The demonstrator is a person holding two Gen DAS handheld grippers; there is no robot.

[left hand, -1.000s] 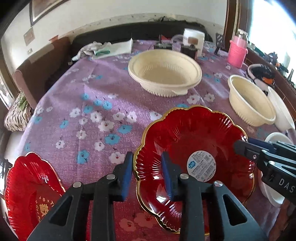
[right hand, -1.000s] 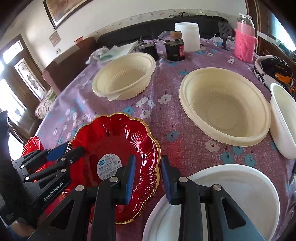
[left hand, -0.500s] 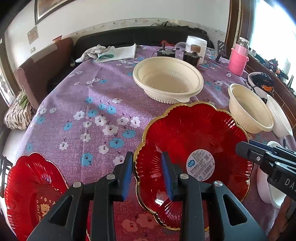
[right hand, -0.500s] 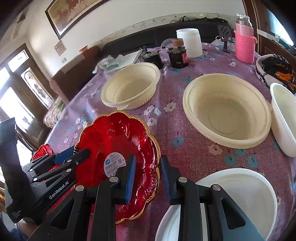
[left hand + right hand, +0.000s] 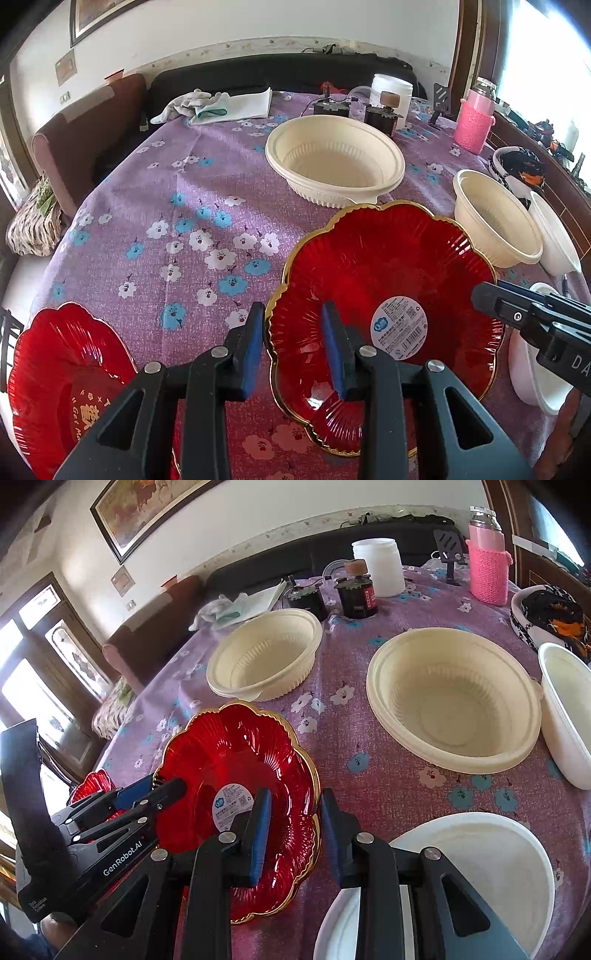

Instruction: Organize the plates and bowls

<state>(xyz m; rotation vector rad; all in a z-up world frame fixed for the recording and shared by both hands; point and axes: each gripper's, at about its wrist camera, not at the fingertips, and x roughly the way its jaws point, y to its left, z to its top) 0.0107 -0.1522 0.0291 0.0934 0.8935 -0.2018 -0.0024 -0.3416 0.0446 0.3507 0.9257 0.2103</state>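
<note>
A red scalloped plate with a gold rim and a round sticker (image 5: 384, 295) (image 5: 240, 775) is lifted and tilted over the purple floral tablecloth. My left gripper (image 5: 295, 347) straddles its left rim, jaws partly apart. My right gripper (image 5: 293, 830) straddles its right rim, also partly apart. A second red plate (image 5: 62, 384) lies at the near left. Cream bowls sit behind: one at the centre back (image 5: 334, 162) (image 5: 264, 657), one to the right (image 5: 495, 218) (image 5: 454, 698). A white plate (image 5: 480, 864) lies at the near right.
A white bowl (image 5: 565, 709) sits at the right edge beside a dark patterned dish (image 5: 550, 613). A pink-sleeved bottle (image 5: 487, 561), a white jar (image 5: 380, 566), dark jars (image 5: 356, 594) and folded cloths (image 5: 221, 105) stand at the back. A sofa borders the table's left.
Both grippers and the red plate have risen and tilted; the views pulled back from the table. The jaws stay at the same width on the plate's rims.
</note>
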